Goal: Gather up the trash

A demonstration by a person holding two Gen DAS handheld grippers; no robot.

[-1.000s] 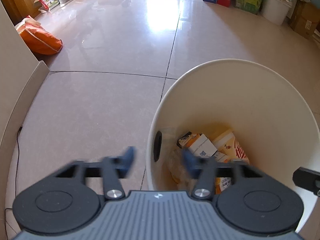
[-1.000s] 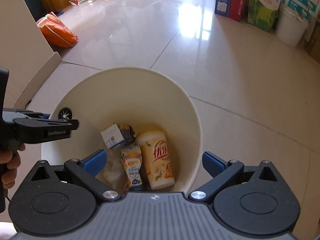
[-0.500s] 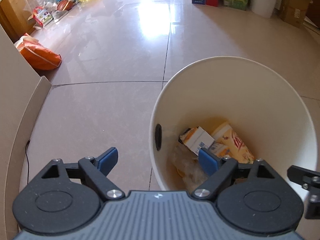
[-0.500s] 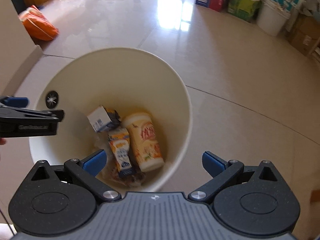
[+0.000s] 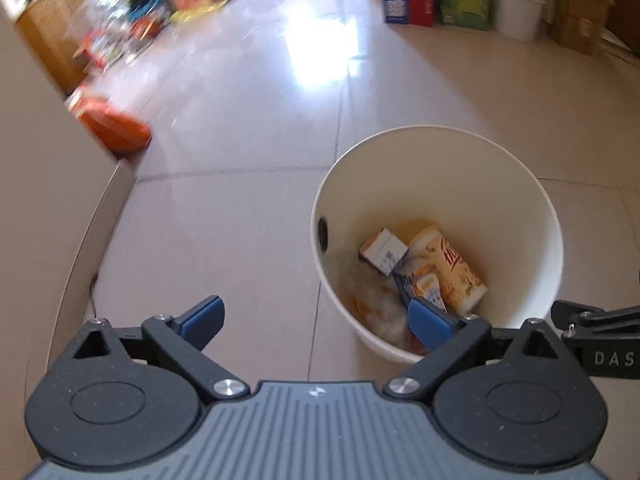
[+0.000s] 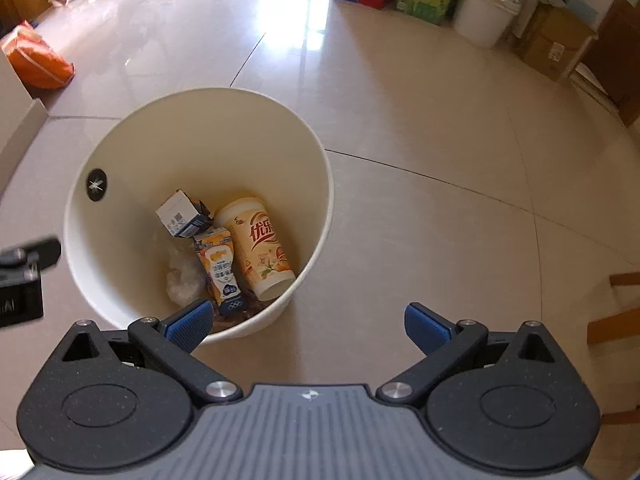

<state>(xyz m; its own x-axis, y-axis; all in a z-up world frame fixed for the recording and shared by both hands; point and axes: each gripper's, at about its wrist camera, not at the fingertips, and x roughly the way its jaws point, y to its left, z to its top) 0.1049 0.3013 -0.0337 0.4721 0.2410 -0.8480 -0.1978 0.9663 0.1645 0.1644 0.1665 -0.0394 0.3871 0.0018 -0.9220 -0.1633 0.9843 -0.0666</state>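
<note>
Both tongs, left gripper (image 5: pixel 316 316) just spread wide and right gripper (image 6: pixel 306 322), are released above the trash bin (image 6: pixel 120 152); its black grommet (image 6: pixel 97 185) is seen face-on only from the right wrist.

Black grippers (image 5: pixel 316 320), blue pads (image 6: pixel 188 322), silver screws, grey ribbed housing.

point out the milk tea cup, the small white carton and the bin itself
milk tea cup (image 6: pixel 262 248), right wrist view, on its printed side
small white carton (image 6: pixel 178 216), right wrist view, on its barcode face
bin (image 6: pixel 224 128), right wrist view, on its inner far wall
</note>
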